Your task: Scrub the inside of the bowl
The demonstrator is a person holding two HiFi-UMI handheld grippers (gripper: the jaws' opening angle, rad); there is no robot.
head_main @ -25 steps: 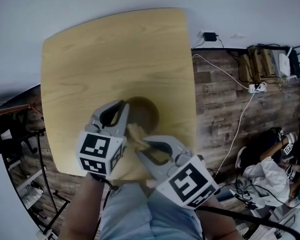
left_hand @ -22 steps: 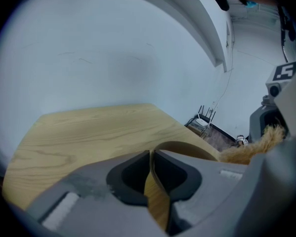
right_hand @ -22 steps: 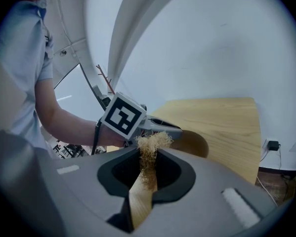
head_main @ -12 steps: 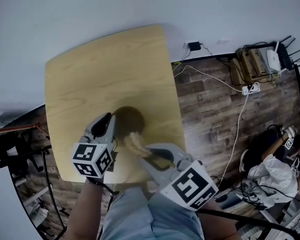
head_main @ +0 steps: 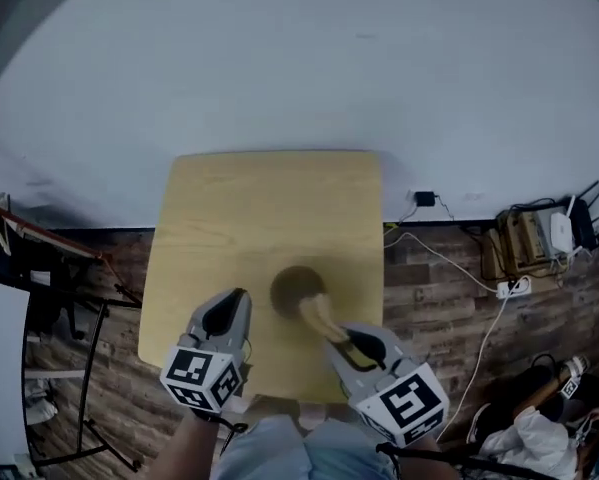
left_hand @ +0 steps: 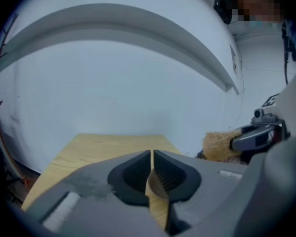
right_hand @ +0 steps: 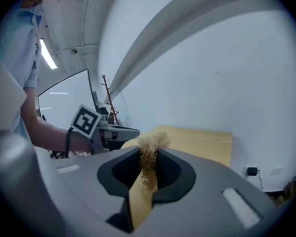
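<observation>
Left tool [head_main: 233, 306] nearest, jaws closed to thin slit, nothing gripped; sits at bowl's 8 o'clock, apart from it. Right tool [head_main: 345, 340] at bowl's 5 o'clock, clamped on straw-coloured scrubber [head_main: 321, 318]; scrubber tip at bowl rim, contact unclear. Brown bowl [head_main: 294, 290] upright on tabletop [head_main: 239, 208], toward near edge.

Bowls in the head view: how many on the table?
1. The bowl sits on the table toward the person's side, next to the scrubber held by the right gripper. Table under it and the left gripper is hidden.
</observation>
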